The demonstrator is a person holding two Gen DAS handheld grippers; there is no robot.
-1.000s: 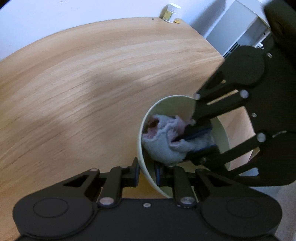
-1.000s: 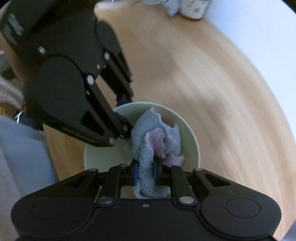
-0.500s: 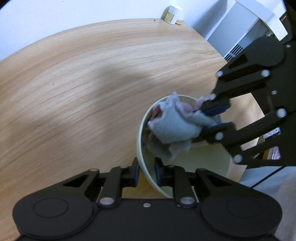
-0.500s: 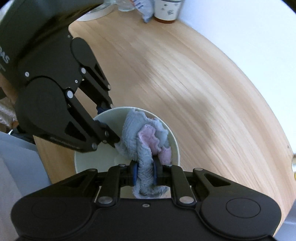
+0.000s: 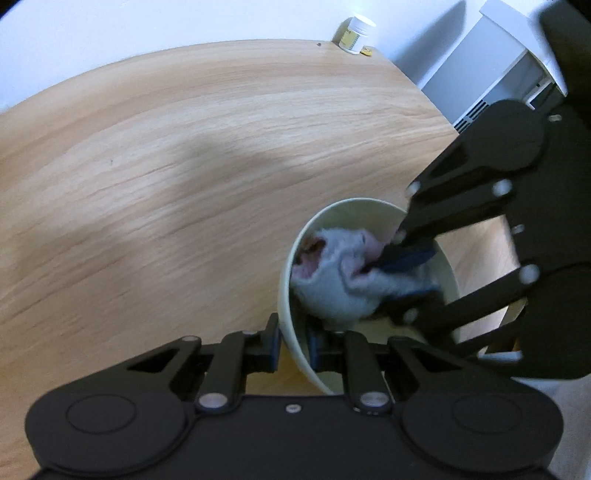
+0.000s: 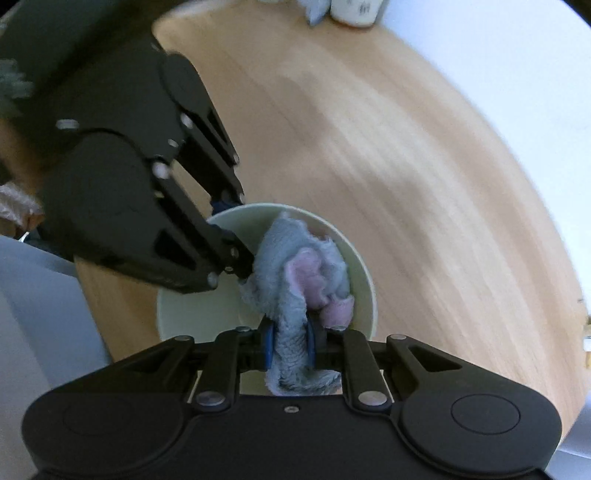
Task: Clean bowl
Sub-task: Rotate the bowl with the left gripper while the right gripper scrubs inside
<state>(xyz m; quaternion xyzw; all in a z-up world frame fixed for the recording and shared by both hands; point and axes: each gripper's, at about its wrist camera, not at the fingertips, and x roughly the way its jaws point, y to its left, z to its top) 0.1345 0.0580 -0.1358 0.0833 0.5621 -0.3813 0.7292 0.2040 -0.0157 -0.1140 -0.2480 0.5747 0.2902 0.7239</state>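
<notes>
Right fingers (image 6: 269, 345) clench the cloth (image 6: 295, 273) inside the bowl (image 6: 364, 280); left fingers (image 5: 274, 341) pinch its rim; hard scrubbing could tip it.

No text is legible — the jar (image 6: 356, 11) markings are blurred.

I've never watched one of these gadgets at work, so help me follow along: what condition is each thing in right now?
bowl: pale green, on the wooden table, rim pinched by one gripper.
cloth: grey-blue and pink, crumpled, pressed inside the bowl.
left gripper: shut on the bowl's rim, one finger inside, one outside.
right gripper: shut on the cloth.
small jar: upright at the table's far edge, white lid on.
</notes>
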